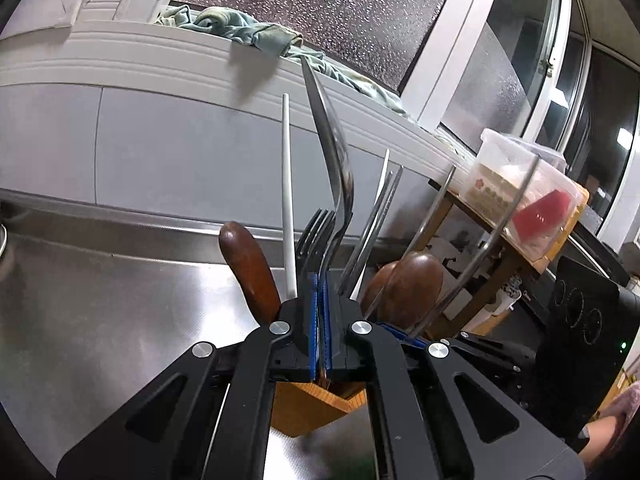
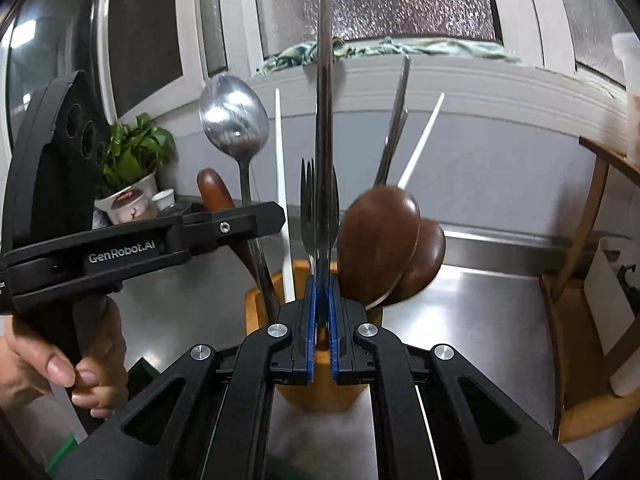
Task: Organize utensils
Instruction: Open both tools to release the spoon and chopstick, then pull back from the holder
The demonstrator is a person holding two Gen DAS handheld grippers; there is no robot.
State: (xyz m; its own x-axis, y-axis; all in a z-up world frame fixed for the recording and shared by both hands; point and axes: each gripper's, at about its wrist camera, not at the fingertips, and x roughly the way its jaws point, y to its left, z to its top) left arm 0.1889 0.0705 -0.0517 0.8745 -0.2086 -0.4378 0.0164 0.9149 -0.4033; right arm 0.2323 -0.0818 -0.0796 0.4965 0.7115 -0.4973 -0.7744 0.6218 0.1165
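A wooden utensil holder (image 2: 256, 304) stands on the steel counter, packed with a dark fork (image 2: 308, 200), brown wooden spoons (image 2: 380, 240), white chopsticks (image 2: 280, 152) and metal chopsticks (image 2: 396, 120). My left gripper (image 1: 320, 300) is shut on a metal spoon (image 1: 336, 168), seen edge-on just above the holder (image 1: 308, 404). From the right wrist view, that spoon's bowl (image 2: 234, 120) rises above the left gripper (image 2: 276, 216). My right gripper (image 2: 322, 292) is shut on a long metal utensil (image 2: 325, 100), edge-on and upright over the holder. What kind of utensil it is cannot be told.
A potted plant (image 2: 128, 200) and a small cup (image 2: 164, 199) stand at the counter's back left. A wooden rack (image 2: 592, 240) with a clear plastic box (image 1: 520, 184) is on the right. A cloth (image 1: 240, 28) lies on the window sill. A hand (image 2: 60, 364) holds the left gripper.
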